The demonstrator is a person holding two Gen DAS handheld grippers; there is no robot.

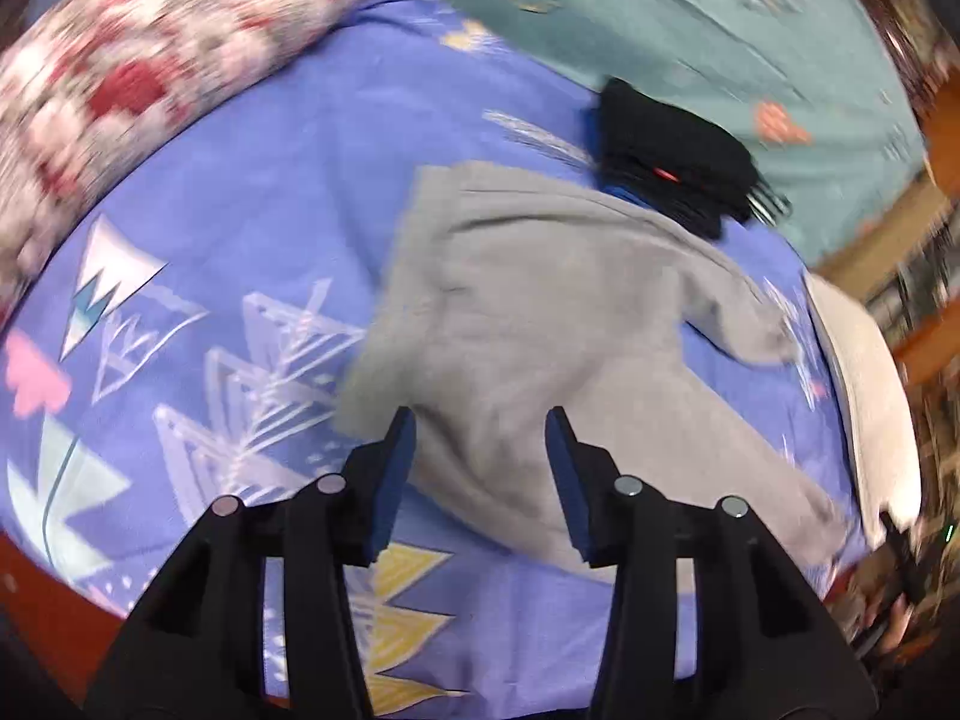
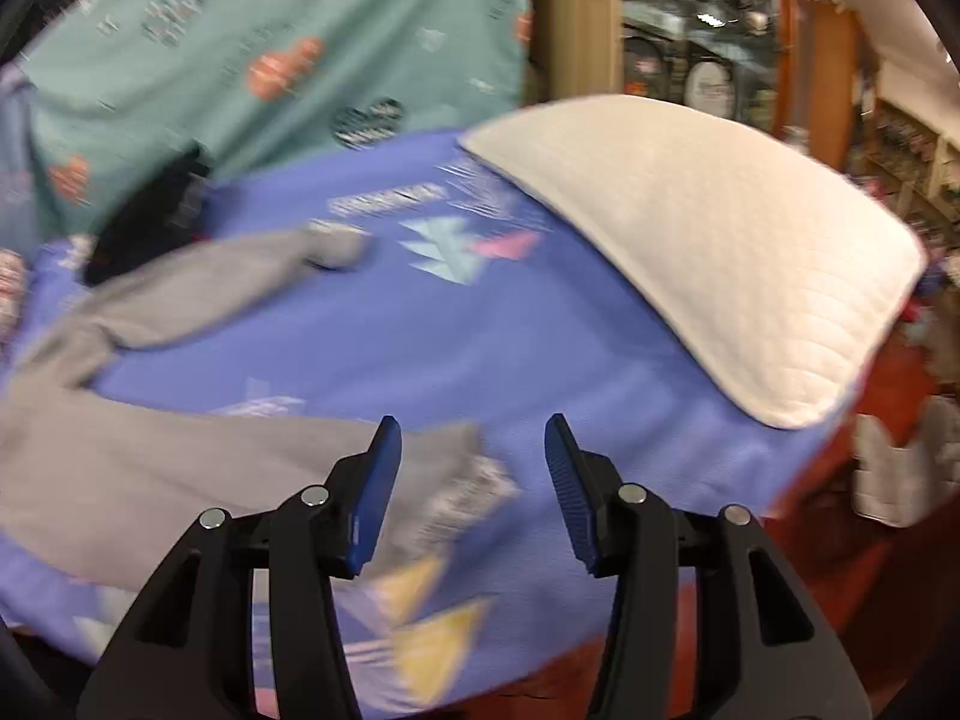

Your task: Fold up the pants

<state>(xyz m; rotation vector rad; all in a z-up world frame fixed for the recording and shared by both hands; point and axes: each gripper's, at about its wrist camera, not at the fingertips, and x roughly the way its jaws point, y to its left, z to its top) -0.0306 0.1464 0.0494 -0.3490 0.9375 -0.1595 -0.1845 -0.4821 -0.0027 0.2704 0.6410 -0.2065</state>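
Pants: grey fleece pants (image 1: 540, 324) are lying spread flat, legs apart, on the blue patterned bedsheet (image 1: 288, 180).
Left gripper (image 1: 480, 468): is hovering above them, fingers spread, gripping nothing.
Right gripper (image 2: 474, 480): is hovering with fingers spread above a leg end, empty.
Pillow: a white quilted pillow (image 2: 708, 252) is lying nearby.

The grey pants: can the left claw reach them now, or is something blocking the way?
Probably yes. The left claw is open and empty above the grey pants, which lie flat on the blue sheet; nothing lies between them.
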